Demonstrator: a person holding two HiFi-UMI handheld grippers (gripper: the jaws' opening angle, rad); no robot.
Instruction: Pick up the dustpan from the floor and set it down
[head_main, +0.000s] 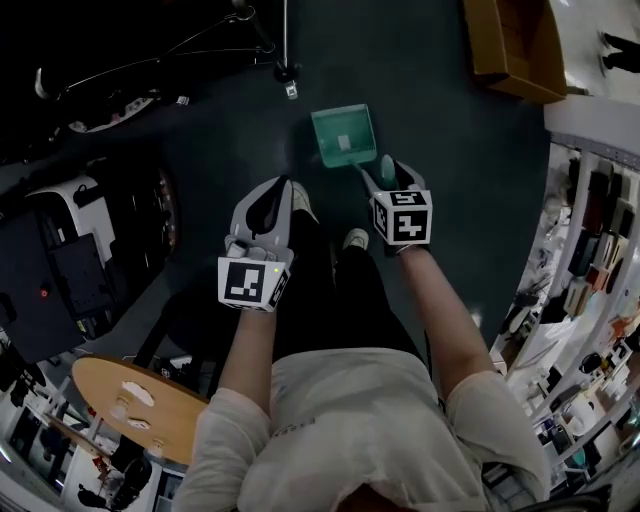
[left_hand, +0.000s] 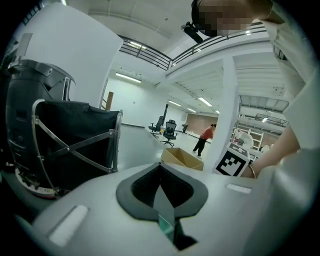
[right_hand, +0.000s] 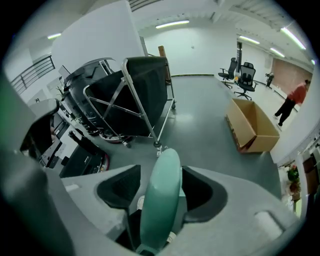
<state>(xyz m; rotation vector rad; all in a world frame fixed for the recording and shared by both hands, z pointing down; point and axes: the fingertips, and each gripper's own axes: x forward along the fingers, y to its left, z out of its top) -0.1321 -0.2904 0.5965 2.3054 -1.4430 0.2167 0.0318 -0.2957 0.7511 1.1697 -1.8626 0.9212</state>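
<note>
While the dustpan (head_main: 342, 136) lies flat on the floor (head_main: 450, 140) ahead of us, its handle (right_hand: 161, 200) stands between our right gripper (head_main: 390, 178)'s wide-parted jaws, not yet clamped. We should centre it and close squarely; our left gripper (head_main: 271, 198) is closed, empty.

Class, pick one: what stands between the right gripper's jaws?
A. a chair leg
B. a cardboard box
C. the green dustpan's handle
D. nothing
C: the right gripper view shows the dustpan handle standing between the open jaws of the right gripper.
</note>
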